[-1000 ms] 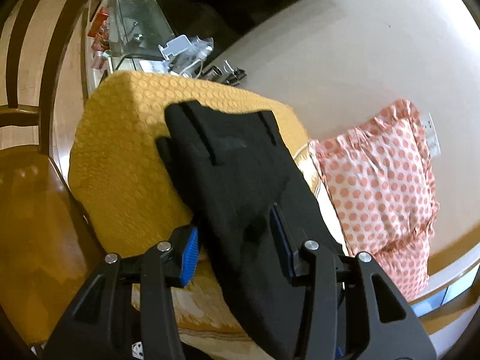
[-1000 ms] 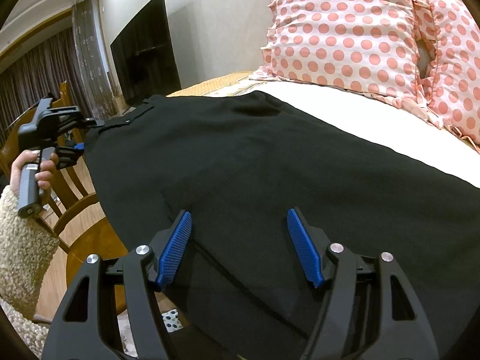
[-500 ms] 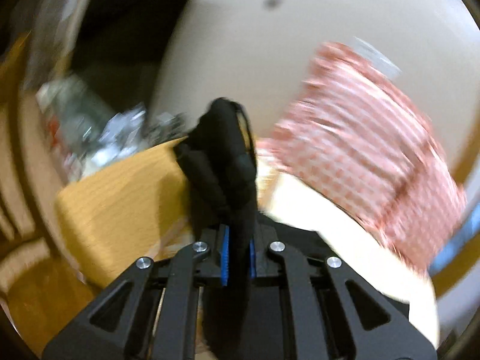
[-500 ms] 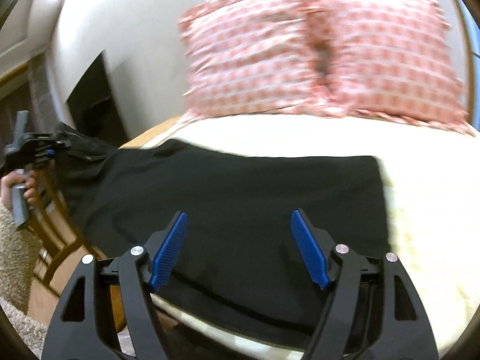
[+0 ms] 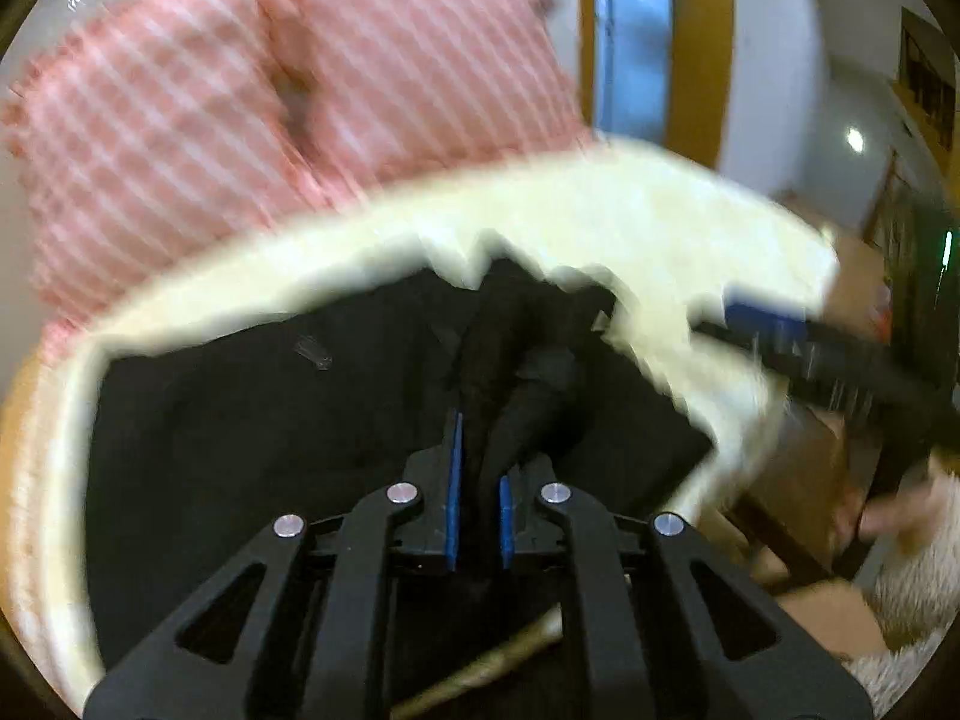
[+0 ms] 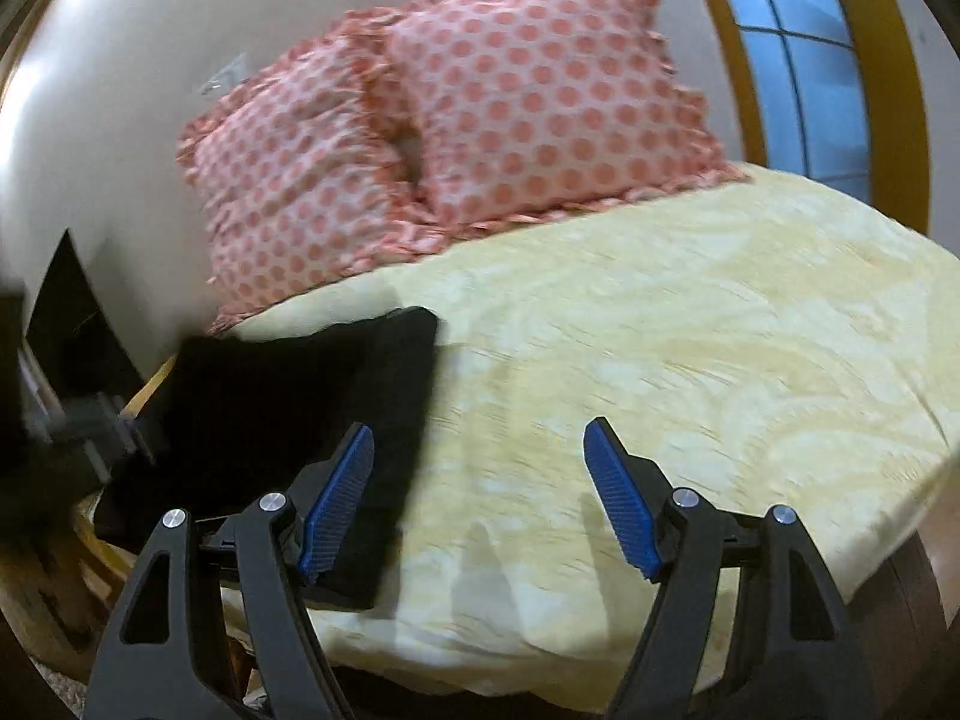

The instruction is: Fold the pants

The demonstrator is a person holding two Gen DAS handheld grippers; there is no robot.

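Left gripper (image 5: 478, 498) has its two blue-padded fingers pressed close together on a bunched ridge of the black pants (image 5: 252, 420), pinching the fabric between them. From this wrist camera, heavily blurred, the pants spread out dark and flat ahead of the fingers across the pale yellow bedspread (image 5: 630, 222), with the gathered fold rising from the clamp toward the middle of the bed. Two pink dotted pillows (image 5: 270, 96) lean at the bed's far edge against the wall.

Right gripper (image 6: 480, 498) has its blue fingers spread wide apart, with nothing between them, poised over the near edge of the bed. Its left finger sits over the right border of the pants (image 6: 300, 396), which lie as a dark rectangle at the bed's left side, near the left corner. Its right finger is over bare bedspread (image 6: 690, 360). Pillows (image 6: 468, 126) stand at the far edge, and a window (image 6: 810, 72) with a wooden frame shows at the upper right.
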